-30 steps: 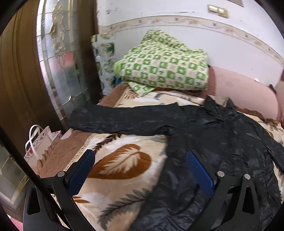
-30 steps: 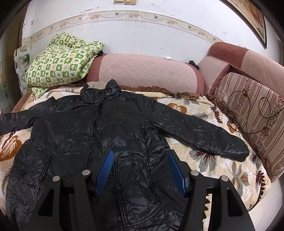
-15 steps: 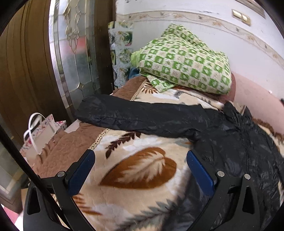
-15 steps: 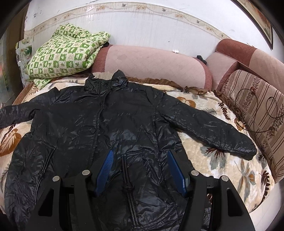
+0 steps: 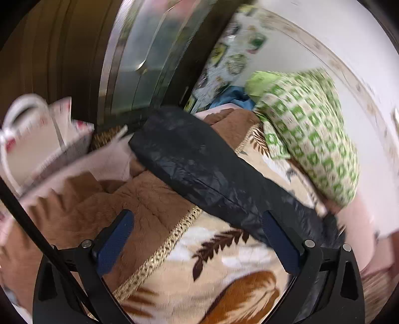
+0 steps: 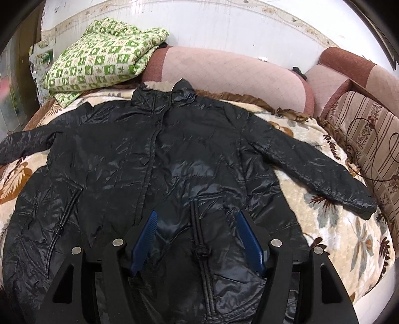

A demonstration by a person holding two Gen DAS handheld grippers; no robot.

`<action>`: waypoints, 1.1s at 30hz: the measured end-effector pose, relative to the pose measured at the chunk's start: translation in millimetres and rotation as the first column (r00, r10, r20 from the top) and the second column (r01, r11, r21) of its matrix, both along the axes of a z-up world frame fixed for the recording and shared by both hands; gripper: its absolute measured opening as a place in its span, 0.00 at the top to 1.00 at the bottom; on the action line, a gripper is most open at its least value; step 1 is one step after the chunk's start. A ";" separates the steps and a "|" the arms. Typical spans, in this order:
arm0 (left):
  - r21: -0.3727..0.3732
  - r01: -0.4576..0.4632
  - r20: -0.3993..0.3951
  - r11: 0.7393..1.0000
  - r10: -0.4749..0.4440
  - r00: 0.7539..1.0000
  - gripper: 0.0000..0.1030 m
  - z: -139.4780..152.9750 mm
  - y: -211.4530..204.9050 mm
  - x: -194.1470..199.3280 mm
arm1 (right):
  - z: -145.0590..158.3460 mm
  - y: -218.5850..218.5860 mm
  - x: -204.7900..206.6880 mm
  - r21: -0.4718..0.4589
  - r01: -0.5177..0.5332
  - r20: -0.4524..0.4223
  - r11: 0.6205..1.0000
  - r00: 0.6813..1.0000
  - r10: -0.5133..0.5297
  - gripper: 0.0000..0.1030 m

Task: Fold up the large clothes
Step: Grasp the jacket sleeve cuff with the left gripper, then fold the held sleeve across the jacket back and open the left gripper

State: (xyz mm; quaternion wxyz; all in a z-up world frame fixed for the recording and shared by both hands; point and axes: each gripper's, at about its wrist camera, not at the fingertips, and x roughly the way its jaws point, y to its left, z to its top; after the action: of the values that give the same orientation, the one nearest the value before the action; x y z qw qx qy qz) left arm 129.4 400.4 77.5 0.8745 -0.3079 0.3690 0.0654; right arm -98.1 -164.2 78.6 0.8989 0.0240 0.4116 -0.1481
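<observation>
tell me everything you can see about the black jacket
The black jacket is shiny, crinkled and looks like thin padded nylon. It lies front up and flat on the leaf-patterned blanket, collar toward the pink cushions, both sleeves spread out to the sides. A closed front placket runs down the middle, with a slanted pocket on each side. One sleeve reaches the blanket's brown border. Nothing grips it.

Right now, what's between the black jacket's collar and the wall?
In the right wrist view, a pink sofa cushion sits between the black jacket collar and the wall, with a brown blanket fringe just before it.
</observation>
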 end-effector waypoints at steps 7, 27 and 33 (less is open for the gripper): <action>-0.152 -0.040 -0.048 0.988 0.033 0.998 0.01 -46.5 27.6 47.5 | -11.7 5.9 3.7 -0.017 -0.016 -0.025 1.000 1.000 0.015 0.32; 0.023 -0.070 -0.042 0.997 0.071 0.997 0.88 -5.4 -9.8 90.6 | -35.3 -5.9 8.1 -0.056 0.001 -0.085 0.998 0.996 -0.006 0.32; 0.067 0.150 0.093 0.986 -0.156 0.983 0.89 53.4 -104.8 73.5 | -27.9 -19.8 1.2 -0.019 0.034 -0.051 0.999 0.998 -0.035 0.32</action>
State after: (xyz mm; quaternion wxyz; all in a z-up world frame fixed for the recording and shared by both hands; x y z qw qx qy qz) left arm 202.9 295.6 130.9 0.9028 -0.2552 0.3461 -0.0064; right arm -97.0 -183.9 50.7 0.8855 0.0192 0.4328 -0.1681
